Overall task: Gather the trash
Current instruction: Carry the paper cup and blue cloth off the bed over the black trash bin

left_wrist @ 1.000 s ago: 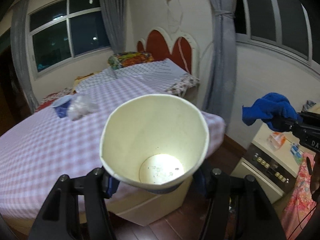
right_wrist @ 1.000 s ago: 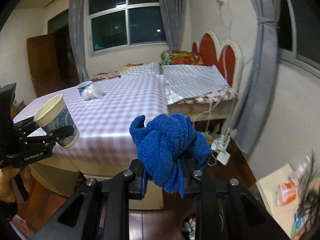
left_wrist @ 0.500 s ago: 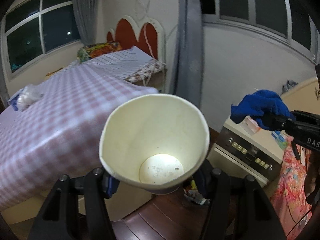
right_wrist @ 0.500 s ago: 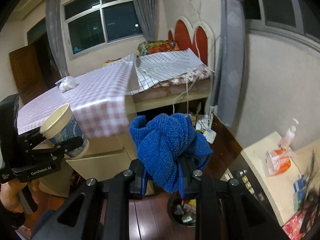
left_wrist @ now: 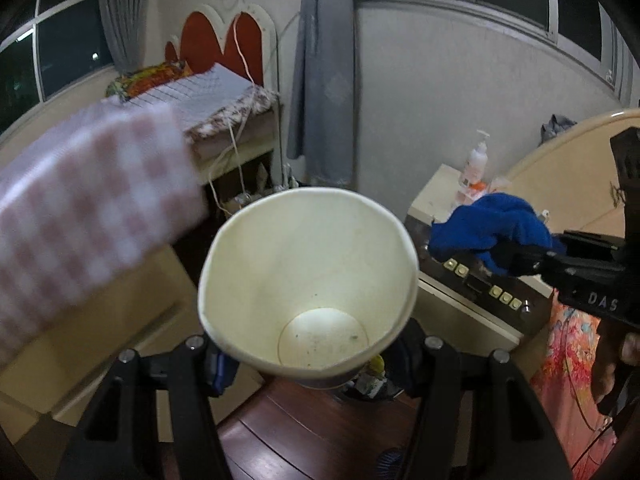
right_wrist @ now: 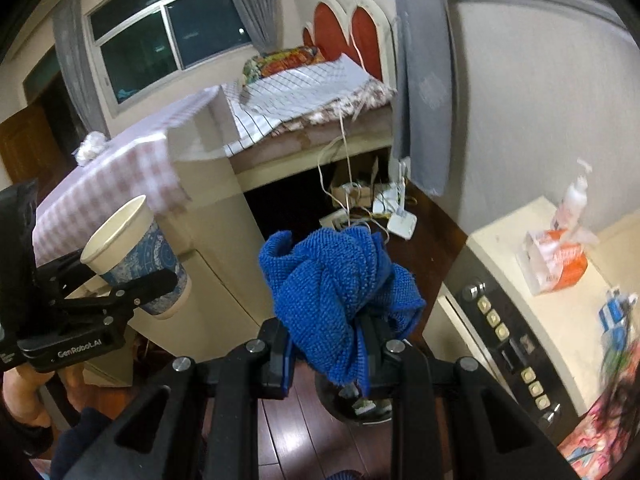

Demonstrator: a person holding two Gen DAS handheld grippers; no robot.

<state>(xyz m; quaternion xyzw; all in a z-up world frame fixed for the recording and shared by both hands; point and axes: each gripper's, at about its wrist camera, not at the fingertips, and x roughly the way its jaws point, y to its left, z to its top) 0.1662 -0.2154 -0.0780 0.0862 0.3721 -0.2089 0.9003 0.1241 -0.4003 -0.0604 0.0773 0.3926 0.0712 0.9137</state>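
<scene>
Left gripper [left_wrist: 312,354] clamped on a paper cup [left_wrist: 308,280], fingers [left_wrist: 218,364] pressing its lower wall from both sides, mouth tipped toward the camera. Cup empty, with a few dark specks on its pale bottom. From the right wrist view, same cup [right_wrist: 136,252] showing a blue patterned outside and a white rim, held out in the air beside the corner of the bed [right_wrist: 208,216].

Right gripper [right_wrist: 328,354] closed on a bunched blue cloth [right_wrist: 340,300], fingers [right_wrist: 280,350] pinching the lower folds, the rest bulging up above them. In the left wrist view, cloth [left_wrist: 490,232] off to the right of the cup, apart from it, in front of a cream cabinet [left_wrist: 440,196].

Below the cloth, a dark round trash bin [right_wrist: 356,410] on the wooden floor [right_wrist: 276,432], scraps of litter inside, partly hidden behind the right fingers. Part of its contents also peeking out under the cup in the left wrist view.

Bed covered with a pink checked sheet [left_wrist: 80,216], blurred. Red headboard [left_wrist: 224,44] against the wall, grey curtain [left_wrist: 320,60] hanging beside it. On the cabinet, a pump bottle [right_wrist: 574,196] and an orange tissue pack [right_wrist: 556,260] just beside it. A crumpled white bag [right_wrist: 90,148] far back on the sheet.
</scene>
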